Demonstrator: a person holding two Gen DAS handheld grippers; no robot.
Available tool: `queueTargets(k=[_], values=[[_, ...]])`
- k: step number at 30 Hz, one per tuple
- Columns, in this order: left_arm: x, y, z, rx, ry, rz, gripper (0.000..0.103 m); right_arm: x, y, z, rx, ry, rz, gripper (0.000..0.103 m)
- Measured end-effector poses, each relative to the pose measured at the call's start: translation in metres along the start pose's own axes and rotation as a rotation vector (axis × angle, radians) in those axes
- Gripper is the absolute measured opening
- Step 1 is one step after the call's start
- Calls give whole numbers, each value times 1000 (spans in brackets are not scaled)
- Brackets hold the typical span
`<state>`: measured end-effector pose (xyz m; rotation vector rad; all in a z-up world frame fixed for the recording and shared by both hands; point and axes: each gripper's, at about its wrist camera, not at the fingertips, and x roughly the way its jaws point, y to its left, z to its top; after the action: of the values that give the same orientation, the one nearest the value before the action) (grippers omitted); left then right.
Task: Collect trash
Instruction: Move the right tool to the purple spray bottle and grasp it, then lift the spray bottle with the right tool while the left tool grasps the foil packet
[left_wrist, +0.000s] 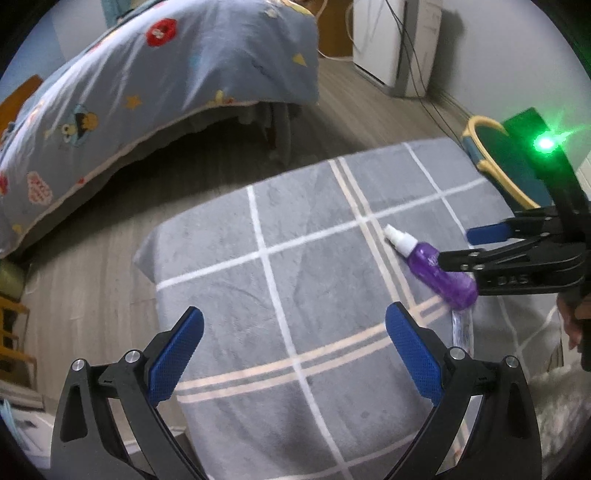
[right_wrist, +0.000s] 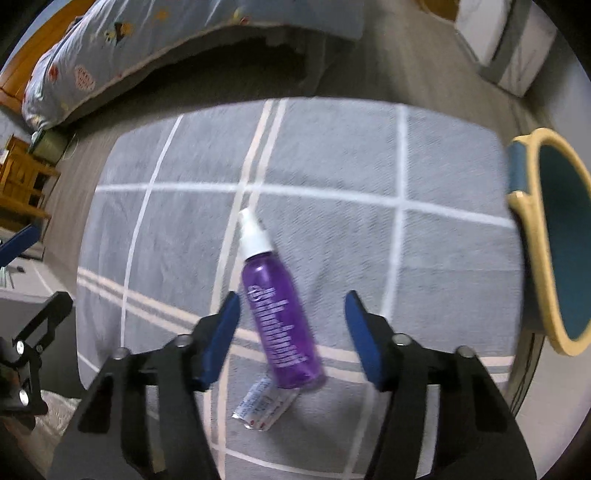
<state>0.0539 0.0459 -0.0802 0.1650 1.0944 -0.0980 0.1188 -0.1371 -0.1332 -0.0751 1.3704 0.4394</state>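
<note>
The right gripper (right_wrist: 291, 325) points down over a grey checked rug (right_wrist: 443, 258), its jaws partly apart. Between its blue pads (right_wrist: 221, 339) lies a purple spray bottle (right_wrist: 280, 317), flat on the rug; the pads do not press it. The long axis of the bottle runs away from the gripper, its white cap (right_wrist: 253, 236) at the far end, its base near. Just beside the base lies a small clear wrapper (right_wrist: 264, 404). The left gripper (left_wrist: 295, 354) hangs wide open and empty over the rug. Farther right stands a blue bin with yellow rim (right_wrist: 535, 236); beyond is a bed (left_wrist: 147, 74).
</note>
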Motion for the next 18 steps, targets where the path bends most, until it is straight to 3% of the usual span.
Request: queueTargets(k=[7,10,14,18], values=[[8,-9,-2,30,23,4,98,21,1,0,3,48,32,41],[12,-16,-2,37,35,-7,98,23,-3,1,4,56,16,32],[19,-36,-4,63,33,-5,98,19,-19,4,59,56,-16,32],[31,-59,-10,66,60,-73,98,12,-36,5,86,50,-54,32]])
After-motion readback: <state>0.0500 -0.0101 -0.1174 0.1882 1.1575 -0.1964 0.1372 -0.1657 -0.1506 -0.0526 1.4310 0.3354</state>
